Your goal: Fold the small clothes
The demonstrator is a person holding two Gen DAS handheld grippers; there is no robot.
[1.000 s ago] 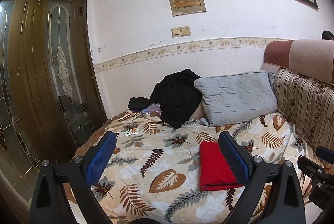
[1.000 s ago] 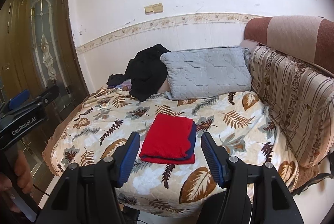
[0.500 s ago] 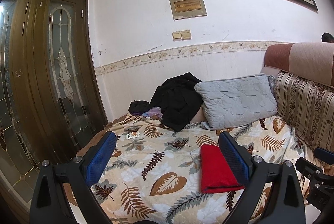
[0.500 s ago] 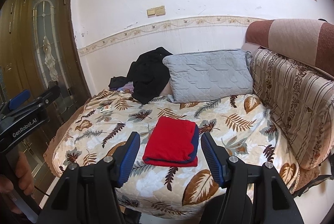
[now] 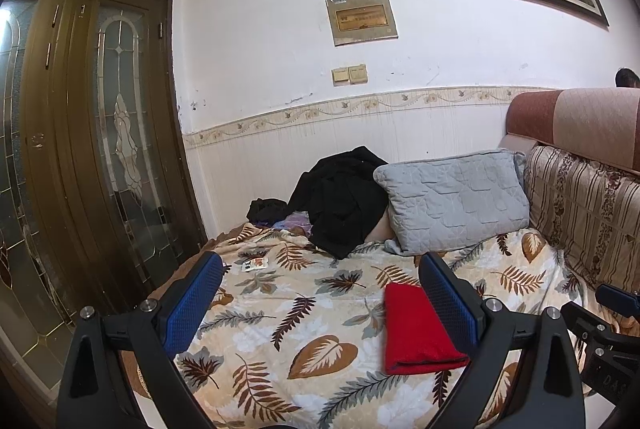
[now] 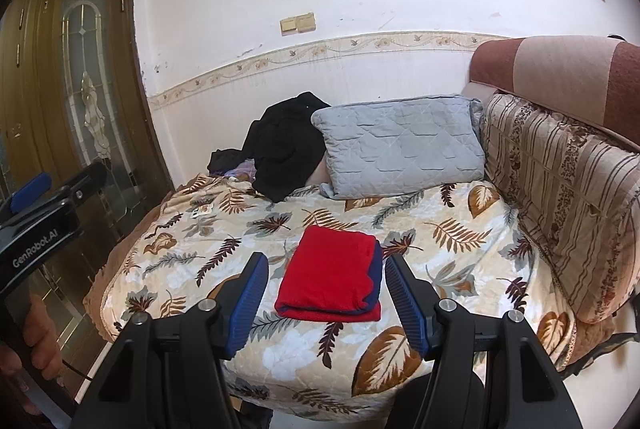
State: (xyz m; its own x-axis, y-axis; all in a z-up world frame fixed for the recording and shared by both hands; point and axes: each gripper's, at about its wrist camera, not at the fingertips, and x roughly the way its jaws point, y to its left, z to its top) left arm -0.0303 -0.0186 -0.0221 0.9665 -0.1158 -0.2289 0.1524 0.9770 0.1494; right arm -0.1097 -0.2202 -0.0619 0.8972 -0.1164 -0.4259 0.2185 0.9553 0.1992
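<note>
A red garment with a navy edge point(image 6: 332, 275) lies folded flat on the leaf-print bed cover point(image 6: 440, 229). It shows in the left wrist view point(image 5: 416, 333) at the lower right. My left gripper point(image 5: 320, 293) is open and empty, held back from the bed, left of the garment. My right gripper point(image 6: 326, 297) is open and empty, held off the bed's near edge, with the garment seen between its fingers. Each gripper shows in the other's view: the left one point(image 6: 44, 205) and the right one point(image 5: 608, 333).
A grey quilted pillow point(image 6: 400, 145) and a heap of black clothes point(image 6: 284, 145) lie at the back of the bed. A striped cushion point(image 6: 560, 197) lines the right side. A small card point(image 5: 255, 263) lies on the cover. A brown glass-panelled door point(image 5: 100, 149) stands left.
Both grippers have drawn slightly back and up from the bed. The red garment has stayed in place, folded. Both jaws stay open.
</note>
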